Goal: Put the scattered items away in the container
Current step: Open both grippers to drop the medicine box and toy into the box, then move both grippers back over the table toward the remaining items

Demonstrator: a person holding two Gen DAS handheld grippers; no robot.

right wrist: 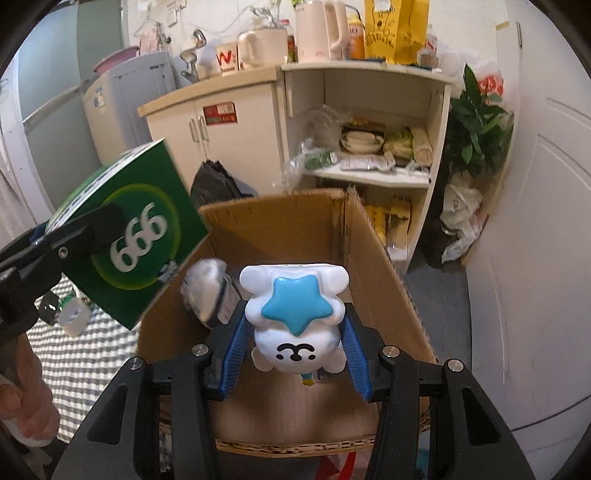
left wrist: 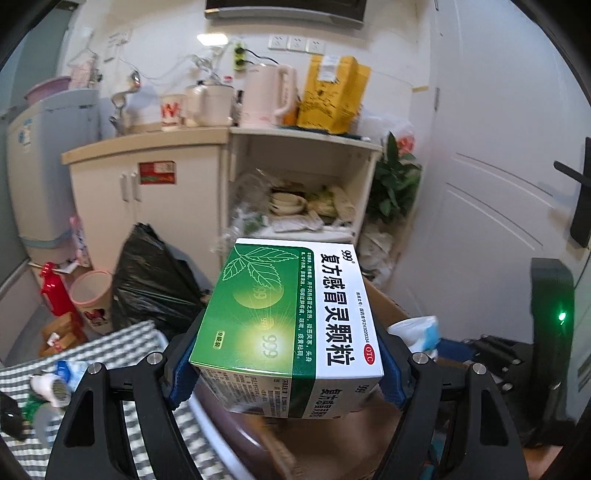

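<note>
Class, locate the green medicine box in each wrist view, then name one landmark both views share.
Left wrist: green medicine box, centre, held in the left gripper.
Right wrist: same box, left of centre, beside the cardboard box.
Shared landmark: cream kettle on the cabinet.

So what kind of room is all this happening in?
It looks like a small lived-in kitchen corner of a home or flat. A cream cabinet carries an electric kettle and a mug, its open shelf holds stacked bowls, and a potted plant stands beside a white door.
</note>
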